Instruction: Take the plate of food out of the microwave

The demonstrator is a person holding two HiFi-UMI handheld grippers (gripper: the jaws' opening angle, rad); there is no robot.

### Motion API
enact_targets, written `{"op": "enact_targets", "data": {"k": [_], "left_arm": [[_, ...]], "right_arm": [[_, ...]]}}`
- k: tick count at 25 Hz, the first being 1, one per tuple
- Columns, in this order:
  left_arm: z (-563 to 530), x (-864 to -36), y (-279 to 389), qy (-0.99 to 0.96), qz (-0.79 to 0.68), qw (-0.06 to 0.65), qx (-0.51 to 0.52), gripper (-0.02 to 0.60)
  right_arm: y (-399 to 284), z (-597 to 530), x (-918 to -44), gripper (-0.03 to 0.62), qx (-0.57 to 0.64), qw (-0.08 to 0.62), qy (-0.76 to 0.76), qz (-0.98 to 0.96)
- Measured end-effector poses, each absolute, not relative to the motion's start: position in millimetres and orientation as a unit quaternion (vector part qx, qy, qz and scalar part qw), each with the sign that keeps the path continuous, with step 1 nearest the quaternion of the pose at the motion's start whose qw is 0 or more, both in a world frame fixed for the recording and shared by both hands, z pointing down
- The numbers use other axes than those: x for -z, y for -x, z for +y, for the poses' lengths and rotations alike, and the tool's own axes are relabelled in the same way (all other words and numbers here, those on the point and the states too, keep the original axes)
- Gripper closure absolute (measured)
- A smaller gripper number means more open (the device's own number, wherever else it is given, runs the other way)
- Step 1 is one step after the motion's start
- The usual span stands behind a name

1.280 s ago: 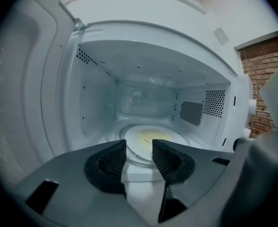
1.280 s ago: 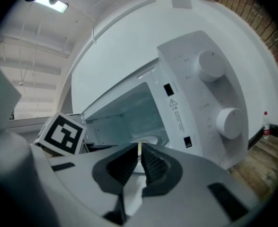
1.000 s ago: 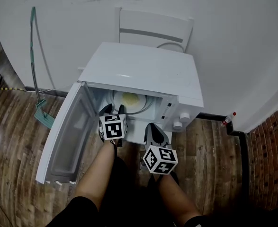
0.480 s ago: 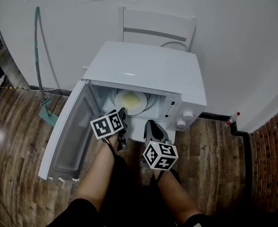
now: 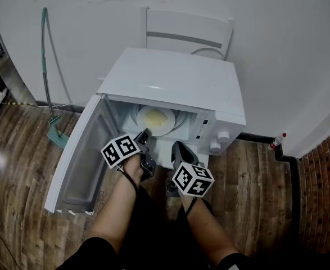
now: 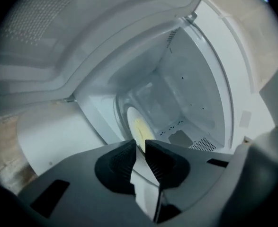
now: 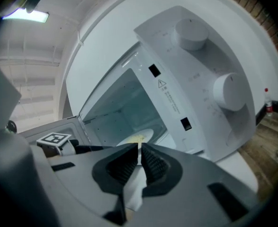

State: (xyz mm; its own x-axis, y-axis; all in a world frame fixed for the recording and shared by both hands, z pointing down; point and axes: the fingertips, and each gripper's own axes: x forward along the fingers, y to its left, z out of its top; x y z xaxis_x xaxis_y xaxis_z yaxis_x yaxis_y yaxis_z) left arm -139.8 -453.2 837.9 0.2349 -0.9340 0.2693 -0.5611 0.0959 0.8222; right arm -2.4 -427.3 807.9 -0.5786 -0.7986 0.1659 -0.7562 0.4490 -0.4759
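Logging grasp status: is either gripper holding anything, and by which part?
The left gripper, jaws just closing, straddles the near rim of the plate; grip uncertain. The right gripper holds nothing.

White chair [image 5: 187,32] against wall [image 5: 294,49], green-handled mop [image 5: 48,77] left, small bottle [image 5: 275,141] right.

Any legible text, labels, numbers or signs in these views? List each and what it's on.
No text is legible in any view.
Warning label on the microwave control panel: a triangle sign plus lines of print, too small to read.
Print around the knobs: too faint to read.
Marker cubes: black-and-white square patterns, no words.
Bottle on the floor: label too small to read.
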Motion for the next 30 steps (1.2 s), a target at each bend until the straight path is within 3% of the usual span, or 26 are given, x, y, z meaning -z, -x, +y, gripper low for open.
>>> {"op": "enact_targets", "data": {"k": [5,17,30], "left_arm": [[-447,-832,144,-0.626,-0.557,0.474,0.271,0.561],[-424,-843,135,-0.572,-0.482,0.547,0.376,0.572],[-407,-842,127,-0.566,-0.465,0.565,0.380,0.574]], "right_arm": [[13,-431,-814,0.580,0.316,0.063,0.430,0.844],[35,-443,-836,0.525,0.509,0.156,0.353,0.769],[35,-438,-830,0.559,0.575,0.184,0.330,0.726]]}}
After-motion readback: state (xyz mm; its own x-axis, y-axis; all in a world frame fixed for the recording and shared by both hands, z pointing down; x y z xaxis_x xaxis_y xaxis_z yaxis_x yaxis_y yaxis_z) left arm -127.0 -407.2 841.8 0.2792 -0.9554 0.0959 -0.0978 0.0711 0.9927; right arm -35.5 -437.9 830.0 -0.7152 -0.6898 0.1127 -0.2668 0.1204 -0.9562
